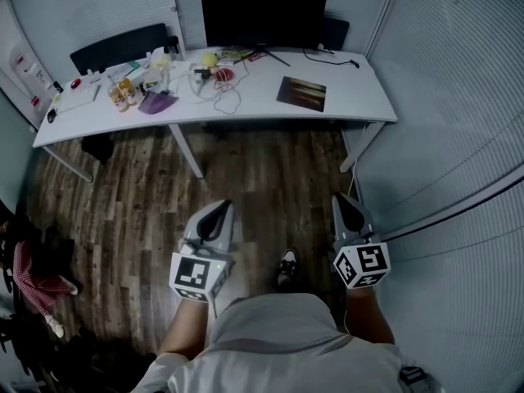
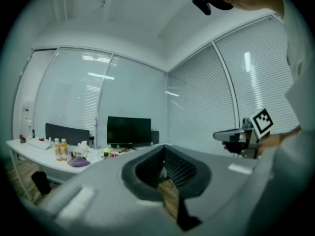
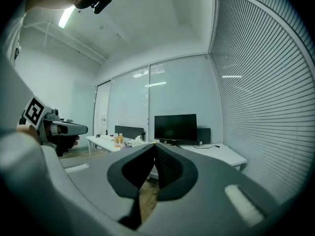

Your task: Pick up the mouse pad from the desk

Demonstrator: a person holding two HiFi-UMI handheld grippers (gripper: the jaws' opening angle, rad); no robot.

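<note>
**Both jaws closed, pad lying far off on the desk**

At the upper left of the head view, two bottles [image 1: 123, 95] of orange drink stand among clutter on the long white desk [image 1: 352, 88]. Below centre, my left gripper [image 1: 221, 209] has its smooth grey jaws pressed together on nothing. The floor [image 1: 270, 170] is dark wood plank. The mouse pad [image 1: 301, 93], a flat dark rectangle, lies right of centre on the desk, before the black monitor [image 1: 262, 15]. My right gripper [image 1: 341, 201] is likewise closed and empty. Ribbed blinds [image 1: 458, 97] fill the right.
</note>
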